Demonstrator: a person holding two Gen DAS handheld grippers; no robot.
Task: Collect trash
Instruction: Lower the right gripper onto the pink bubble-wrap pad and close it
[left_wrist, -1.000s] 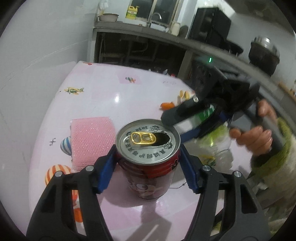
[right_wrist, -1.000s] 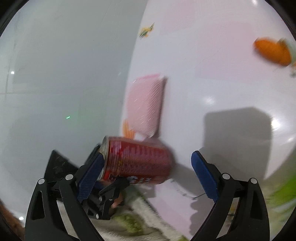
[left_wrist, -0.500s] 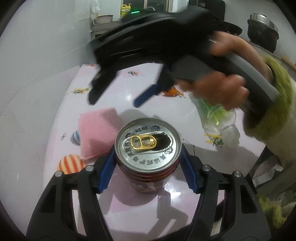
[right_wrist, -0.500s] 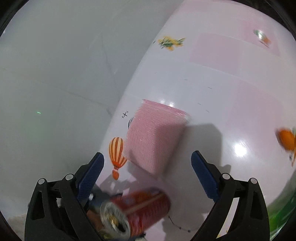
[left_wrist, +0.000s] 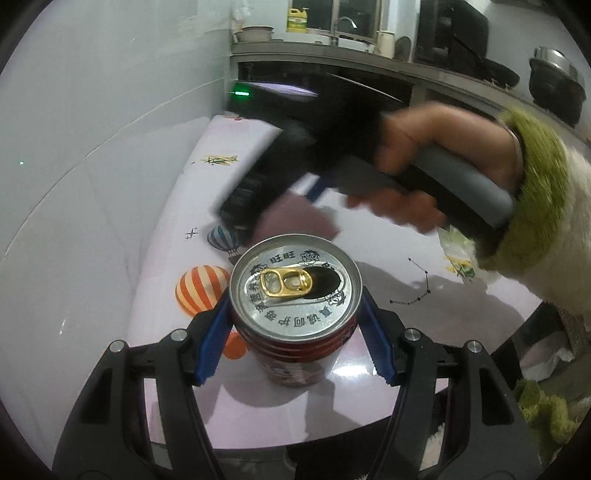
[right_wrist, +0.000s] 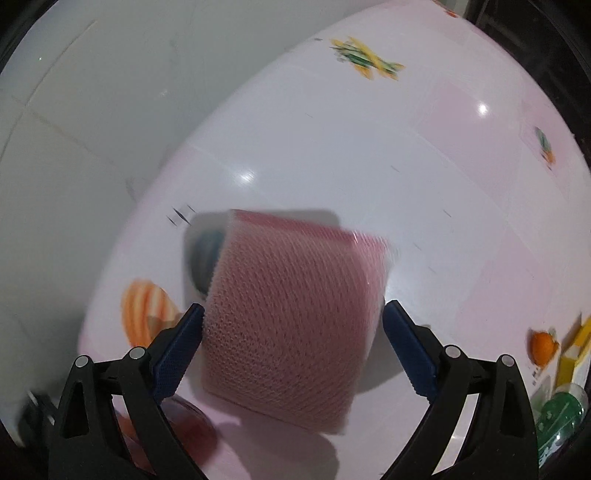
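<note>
Left gripper (left_wrist: 295, 343): blue pads closed against both sides of the opened red aluminium drink can (left_wrist: 295, 317) with the gold pull-tab. The can stands upright in the grip above the glossy pink tablecloth with printed balloons and aeroplanes (left_wrist: 207, 192); whether its base rests on the cloth cannot be told.

Right gripper (right_wrist: 293, 347): jaws wide apart, holding nothing, pointed steeply down over the flat pink mesh foam pad (right_wrist: 291, 314). The pad lies on the cloth between the two blue pads. The left pad sits at the pad's edge and the right just beside the other edge — contact cannot be confirmed through the blur.

Judgement: the step in hand is picking up the foam pad. Recommendations:
- Lower the fingertips right to the cloth before closing, since the pad is thin and lies flat
- Keep the pad centred, so both sides are caught evenly
- Close gently; the foam looks soft and will likely buckle upward, which should help the grip
- Keep the can level and clear of the right hand (left_wrist: 410, 173) working close behind it — the open mouth may spill any remainder

Other litter at the far edge, including a green-labelled plastic bottle (right_wrist: 557, 417), awaits collection
</note>
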